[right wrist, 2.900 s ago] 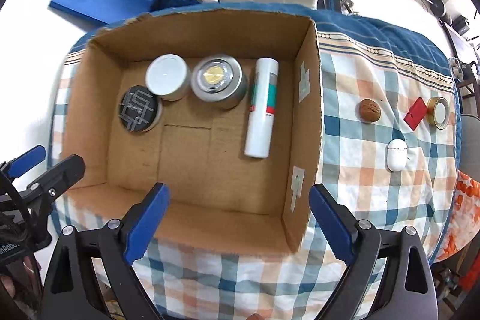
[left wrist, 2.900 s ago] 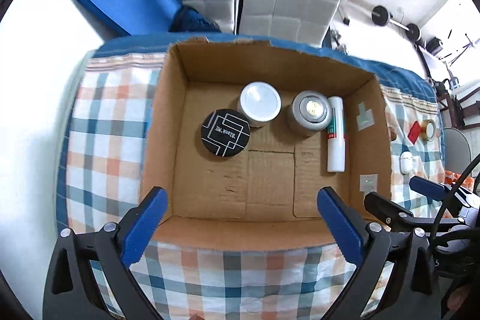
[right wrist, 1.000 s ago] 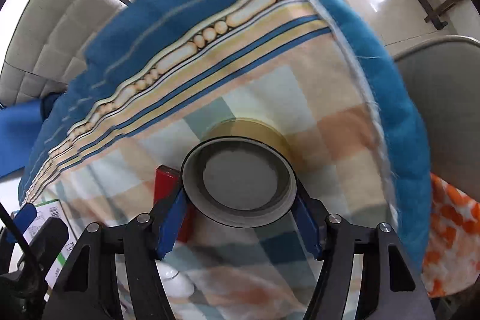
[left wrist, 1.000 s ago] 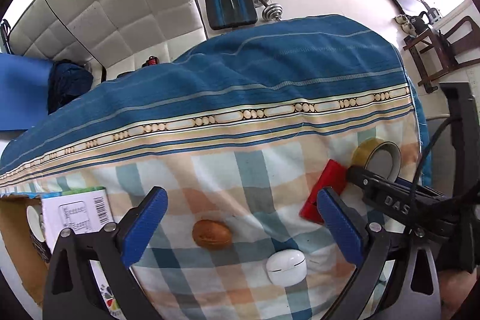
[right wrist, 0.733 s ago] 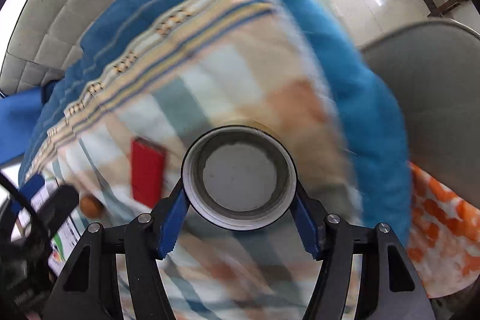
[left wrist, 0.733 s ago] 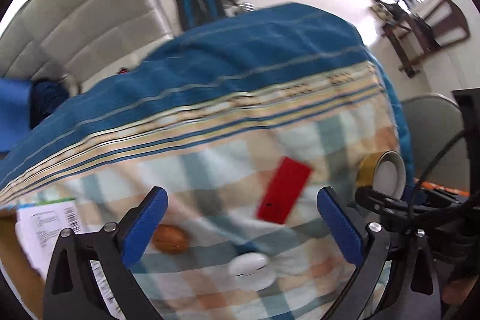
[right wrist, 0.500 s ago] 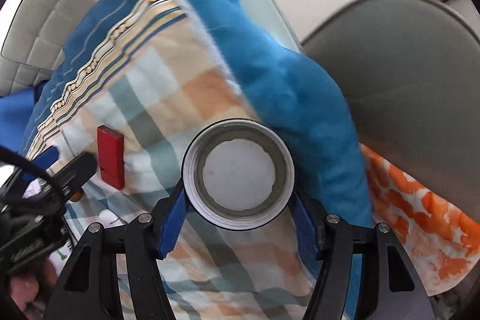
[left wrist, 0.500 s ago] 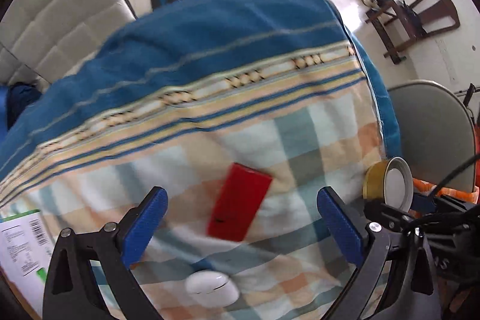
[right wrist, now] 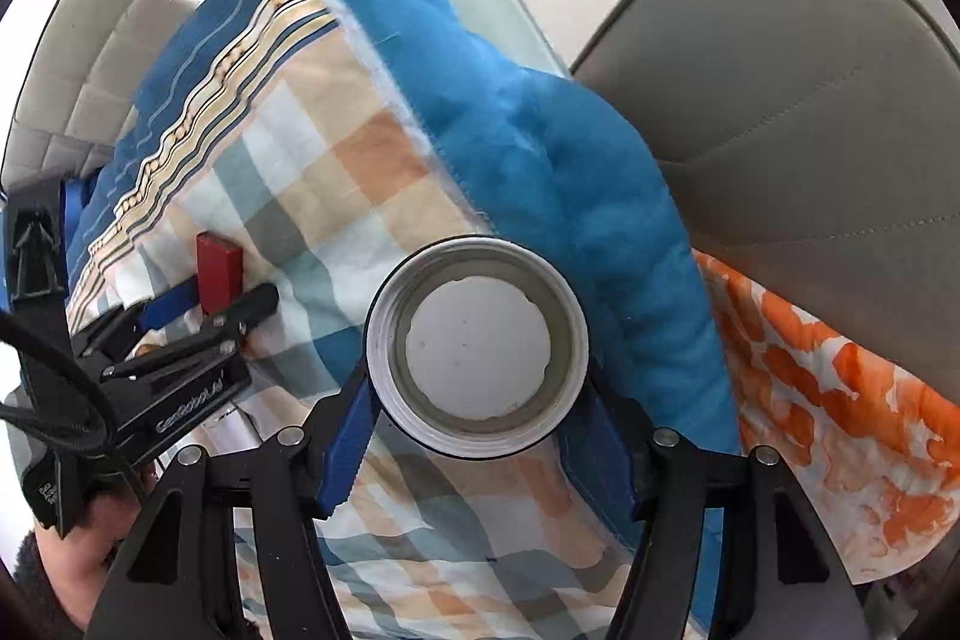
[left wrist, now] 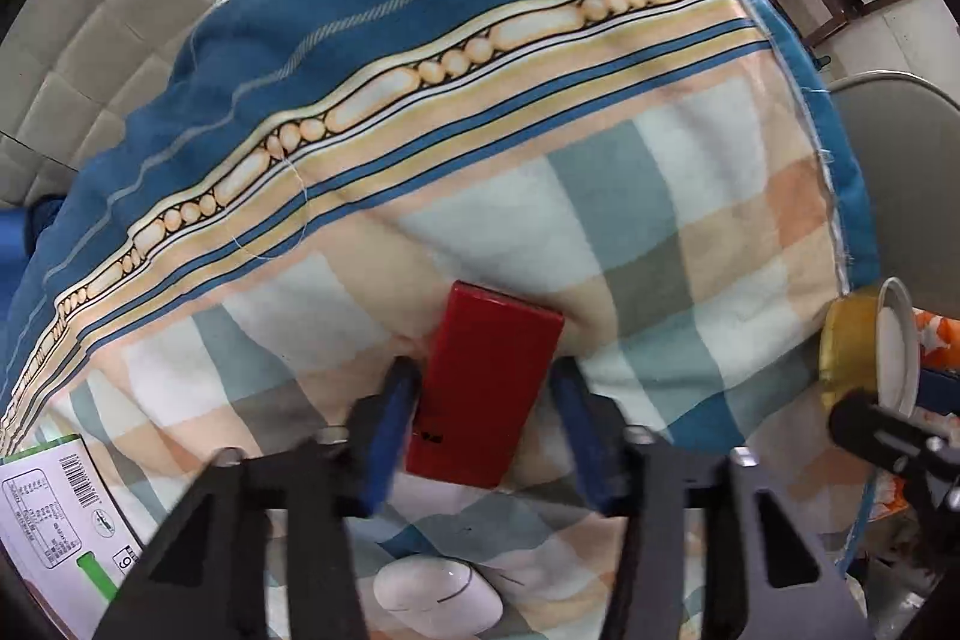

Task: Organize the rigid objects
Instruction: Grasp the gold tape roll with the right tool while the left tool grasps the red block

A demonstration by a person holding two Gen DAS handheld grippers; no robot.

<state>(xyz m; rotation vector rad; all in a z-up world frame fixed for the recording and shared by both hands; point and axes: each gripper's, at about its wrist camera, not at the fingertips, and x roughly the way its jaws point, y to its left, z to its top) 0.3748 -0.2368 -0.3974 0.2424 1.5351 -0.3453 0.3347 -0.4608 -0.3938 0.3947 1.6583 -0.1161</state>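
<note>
Now red box (left wrist: 486, 388) (lengthwise) between left gripper (left wrist: 483, 424) pads.

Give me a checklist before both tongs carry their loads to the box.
1. Left tongs closed on the red block: ok, jaws have just been closing, pads at both long sides.
2. Block lifted off the cloth: not ok, it lies flat.
3. Right tongs shut on the tape roll: ok.
4. Roll clear of the cloth: ok, held above it.
5. White case clear of left tongs: ok, lies nearer the camera.
6. Box in view: cannot tell, only a printed label shows.
</note>
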